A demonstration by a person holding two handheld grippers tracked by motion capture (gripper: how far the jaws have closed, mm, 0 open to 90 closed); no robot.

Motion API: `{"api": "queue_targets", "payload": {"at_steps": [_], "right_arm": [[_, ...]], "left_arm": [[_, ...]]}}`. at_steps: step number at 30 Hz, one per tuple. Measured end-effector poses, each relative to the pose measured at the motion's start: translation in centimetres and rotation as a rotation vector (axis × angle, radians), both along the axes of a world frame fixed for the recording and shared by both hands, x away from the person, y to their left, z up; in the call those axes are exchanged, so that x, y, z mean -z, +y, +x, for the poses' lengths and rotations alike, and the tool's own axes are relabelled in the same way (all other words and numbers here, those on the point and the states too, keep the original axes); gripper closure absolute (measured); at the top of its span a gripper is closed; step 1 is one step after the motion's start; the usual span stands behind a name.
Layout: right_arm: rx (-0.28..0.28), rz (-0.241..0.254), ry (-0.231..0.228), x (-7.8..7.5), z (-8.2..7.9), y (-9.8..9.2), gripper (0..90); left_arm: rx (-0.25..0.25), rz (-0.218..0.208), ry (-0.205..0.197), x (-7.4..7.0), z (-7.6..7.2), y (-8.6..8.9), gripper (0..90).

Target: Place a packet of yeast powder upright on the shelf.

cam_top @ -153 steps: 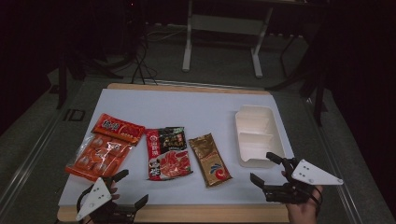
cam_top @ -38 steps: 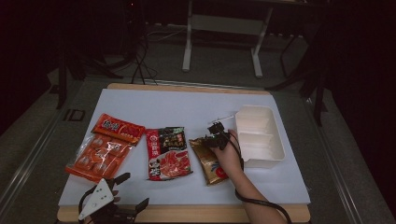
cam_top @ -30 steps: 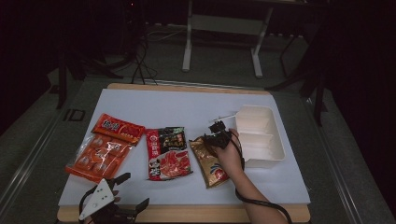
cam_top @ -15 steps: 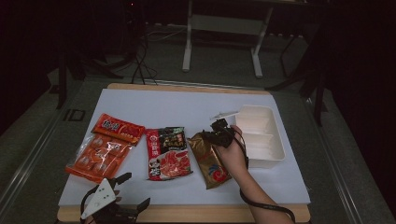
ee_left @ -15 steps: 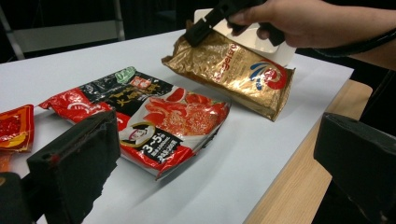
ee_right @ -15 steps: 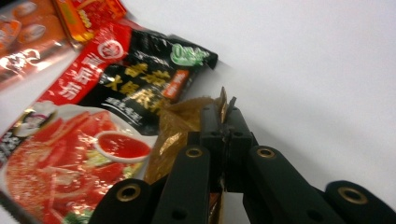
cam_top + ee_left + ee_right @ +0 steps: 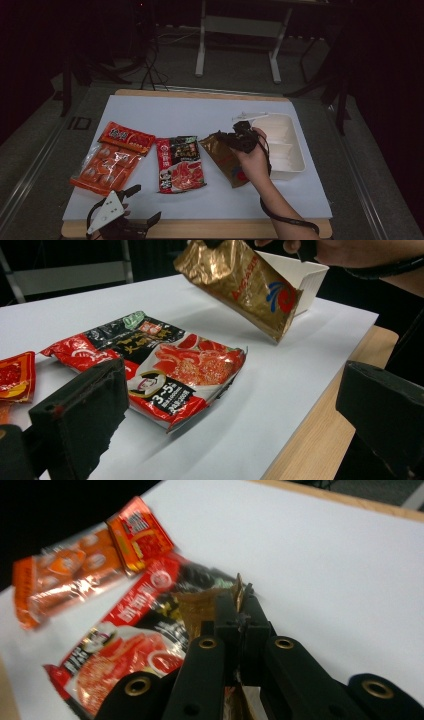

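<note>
Lift step in hand: right gripper [image 7: 243,136] clamped on the gold pouch's [image 7: 223,156] top edge — pouch at frame centre, beside the white tray [image 7: 295,161]. Left gripper [image 7: 131,209] idle, jaws apart. Next, likely: carry over the tray, release.

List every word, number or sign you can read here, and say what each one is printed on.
"3-5" followed by small unreadable characters: on the red and black packet, in a black oval near its lower end.
Slanted red lettering beside a red and blue emblem: on the gold packet, too unclear to spell out.
White characters on the small red packet: too small to read.
Print on the orange bag: too blurred to read.
</note>
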State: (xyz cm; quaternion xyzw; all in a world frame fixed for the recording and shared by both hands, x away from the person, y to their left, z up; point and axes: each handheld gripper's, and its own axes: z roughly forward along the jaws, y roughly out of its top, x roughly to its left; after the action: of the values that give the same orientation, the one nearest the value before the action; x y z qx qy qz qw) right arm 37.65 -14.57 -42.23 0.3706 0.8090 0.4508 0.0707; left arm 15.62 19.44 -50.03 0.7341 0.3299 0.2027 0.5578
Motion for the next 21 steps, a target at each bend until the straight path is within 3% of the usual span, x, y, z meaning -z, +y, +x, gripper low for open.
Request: {"api": "queue_targets", "payload": {"at_steps": [9,16,21], "right_arm": [[-0.009,0.084,-0.046,-2.7,0.7,-0.9,89.7],[-0.018,0.115,-0.186,-4.6,0.8,-2.0,89.4],[0.008,0.157,-0.210,-5.5,1.5,-3.5,89.4]], "left_arm": [[-0.003,-0.010,0.005,-0.1,0.1,-0.1,1.2],[-0.001,-0.007,0.009,0.0,0.1,-0.2,1.2],[0.001,-0.011,0.012,0.0,0.1,-0.1,1.2]]}}
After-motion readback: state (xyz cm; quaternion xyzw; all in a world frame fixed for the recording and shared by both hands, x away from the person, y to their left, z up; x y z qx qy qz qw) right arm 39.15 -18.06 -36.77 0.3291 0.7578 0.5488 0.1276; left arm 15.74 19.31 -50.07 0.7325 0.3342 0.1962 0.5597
